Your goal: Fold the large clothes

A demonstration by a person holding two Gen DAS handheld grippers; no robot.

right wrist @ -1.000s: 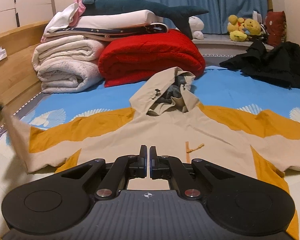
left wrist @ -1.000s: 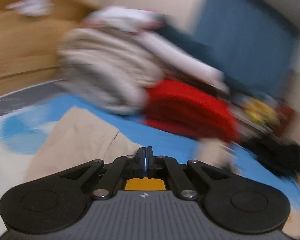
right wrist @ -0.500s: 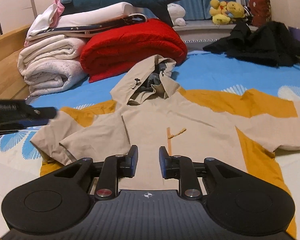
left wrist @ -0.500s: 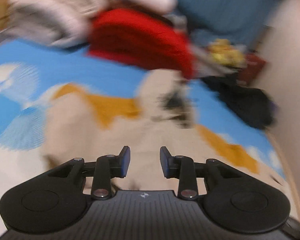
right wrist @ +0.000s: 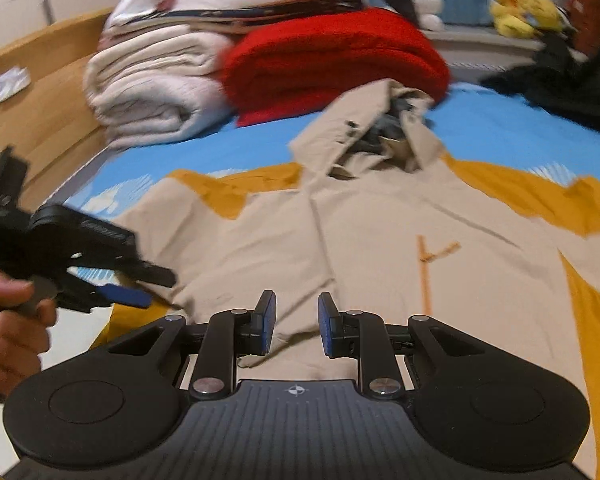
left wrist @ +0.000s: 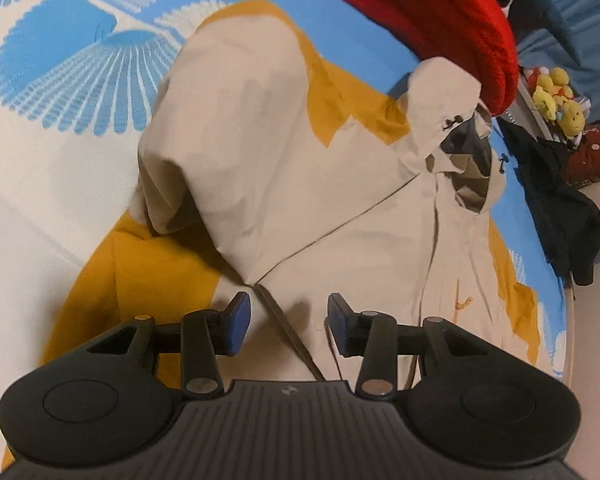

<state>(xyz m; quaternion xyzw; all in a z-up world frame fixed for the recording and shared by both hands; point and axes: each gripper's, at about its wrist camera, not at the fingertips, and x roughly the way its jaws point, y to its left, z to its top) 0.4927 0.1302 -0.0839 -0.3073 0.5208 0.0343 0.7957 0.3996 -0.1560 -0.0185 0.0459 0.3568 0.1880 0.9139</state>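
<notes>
From your left wrist camera, your left gripper (left wrist: 286, 326) hangs over the beige and mustard jacket (left wrist: 340, 208), its jaws parted and having just been opening, with nothing between them but the cloth lying below. The jacket lies spread on the bed (left wrist: 40, 152), and its near sleeve (left wrist: 228, 152) is folded in over the body. The hood (left wrist: 456, 120) lies against the red blanket (left wrist: 440, 12). Dark clothes (left wrist: 560, 208) sit at the bed's far right edge, with yellow plush toys (left wrist: 558, 98) beyond them.

From your right wrist camera, your right gripper (right wrist: 297, 324) points across the jacket's lower front, jaws a little apart and empty. The jacket (right wrist: 380, 240) lies flat, hood (right wrist: 376, 136) towards the red blanket (right wrist: 332, 60). Folded white bedding (right wrist: 156, 88) is stacked just left of the blanket. At the left edge your left hand (right wrist: 12, 320) holds the left gripper (right wrist: 140, 288) over the folded sleeve; it is blurred.
</notes>
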